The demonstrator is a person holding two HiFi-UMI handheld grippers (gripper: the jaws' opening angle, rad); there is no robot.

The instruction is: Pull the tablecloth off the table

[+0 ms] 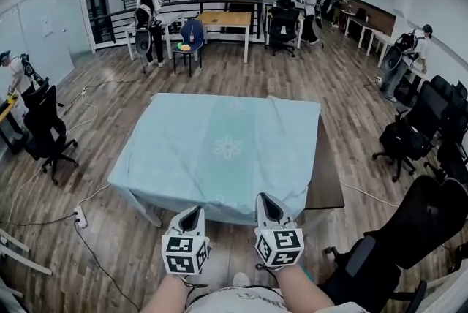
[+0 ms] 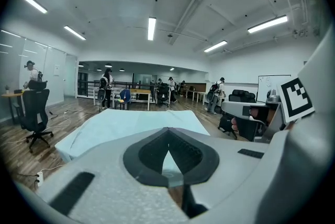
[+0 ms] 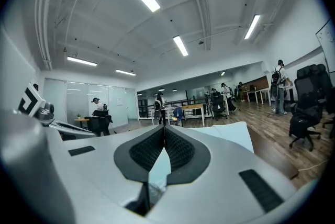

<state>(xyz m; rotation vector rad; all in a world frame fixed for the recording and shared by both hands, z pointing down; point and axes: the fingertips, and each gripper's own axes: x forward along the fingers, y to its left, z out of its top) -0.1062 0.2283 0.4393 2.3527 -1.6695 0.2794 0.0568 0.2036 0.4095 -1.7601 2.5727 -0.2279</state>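
— Where the head view looks down, what lies at the centre?
— A pale blue tablecloth [image 1: 219,143] with a faint flower print, spread over the worktop [image 1: 330,176]. It sits skewed toward the left of the frame. A dark brown strip of the worktop is bare along the right side, and the cloth's near hem hangs over the lower edge.
— And the tongs?
— The left tongs [image 1: 193,209] and the right tongs [image 1: 268,197] sit side by side at the bottom centre, tips on that near hem, each closed on the tablecloth.
— Does the left gripper view agree?
— Yes. The left tongs [image 2: 168,130] have their pads met at the tip with a sliver of pale cloth between them. The tablecloth [image 2: 131,119] runs off toward mid-frame.
— The right gripper view?
— The same. The right tongs [image 3: 164,129] are pinched together on a strip of the cloth, and the tablecloth [image 3: 233,134] spreads to the right of centre. Black office chairs [image 3: 308,97] stand on the wooden floor [image 3: 269,115] at the right edge.
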